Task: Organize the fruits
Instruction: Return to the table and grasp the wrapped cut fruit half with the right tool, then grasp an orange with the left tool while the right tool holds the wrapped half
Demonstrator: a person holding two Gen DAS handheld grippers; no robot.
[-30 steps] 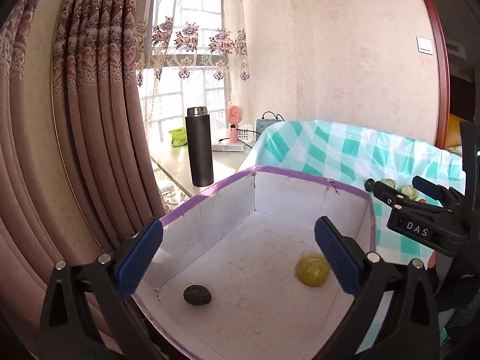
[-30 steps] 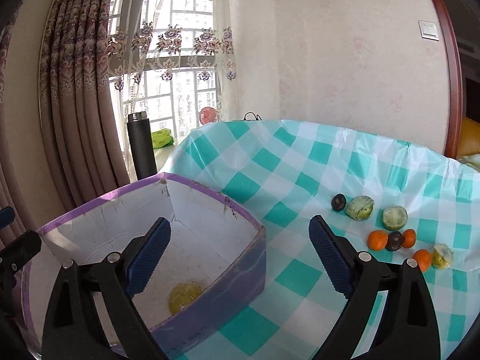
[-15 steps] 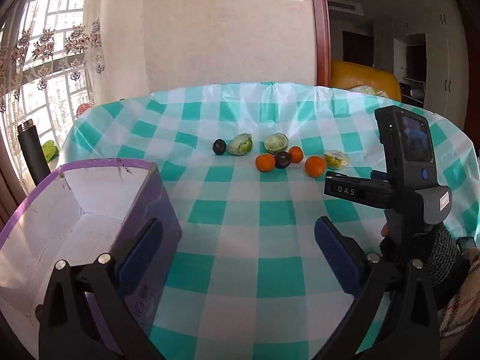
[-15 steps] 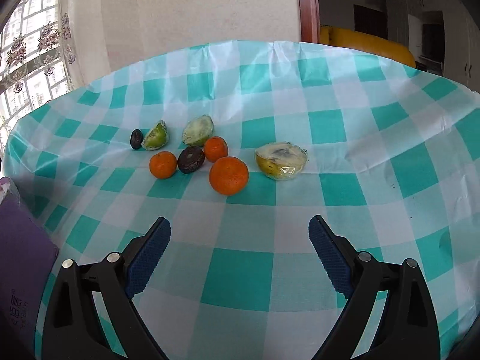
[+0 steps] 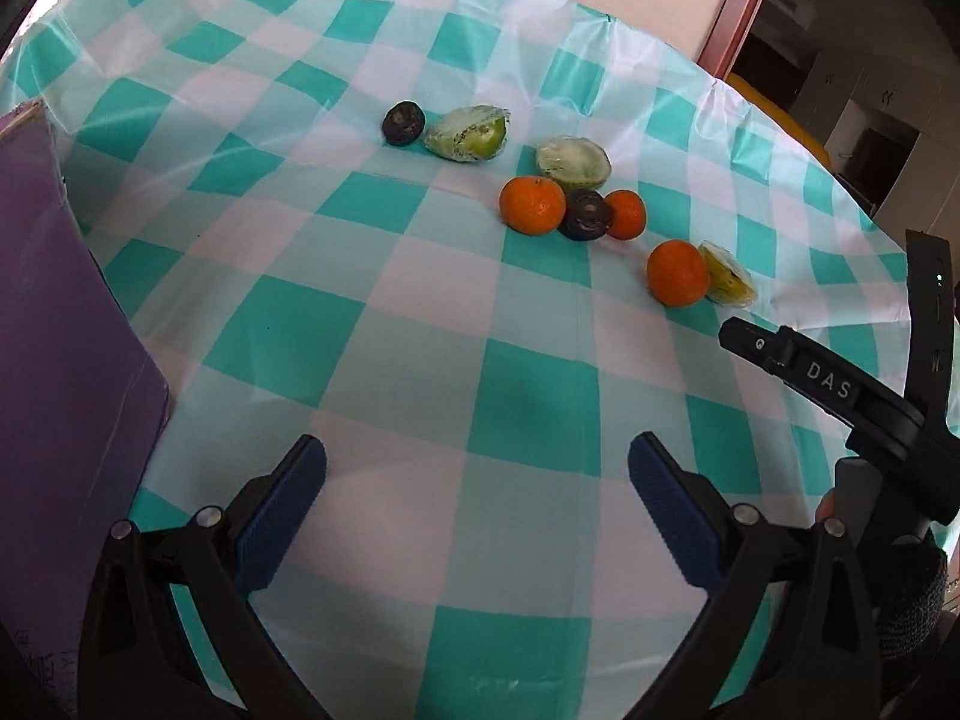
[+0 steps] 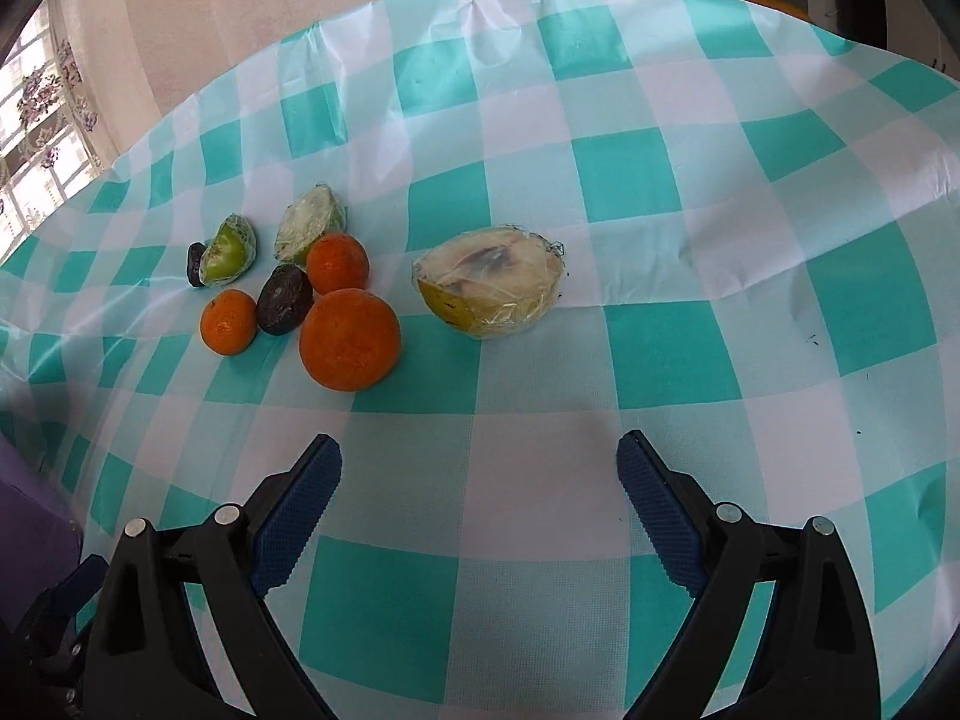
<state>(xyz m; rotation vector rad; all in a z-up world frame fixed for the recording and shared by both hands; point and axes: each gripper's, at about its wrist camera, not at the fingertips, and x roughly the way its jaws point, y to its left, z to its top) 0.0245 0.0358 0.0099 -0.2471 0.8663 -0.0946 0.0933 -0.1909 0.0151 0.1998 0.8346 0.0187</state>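
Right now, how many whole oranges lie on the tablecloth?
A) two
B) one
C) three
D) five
C: three oranges show among the fruit, the nearest, one left of it and one behind; the rest of the pieces are dark fruits or wrapped cut halves.

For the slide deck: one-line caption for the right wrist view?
Open right gripper above checked tablecloth, facing oranges and wrapped fruit halves.

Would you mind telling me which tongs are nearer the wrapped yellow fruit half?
Right. The right tongs face the wrapped yellow fruit half; the left tongs sit farther back.
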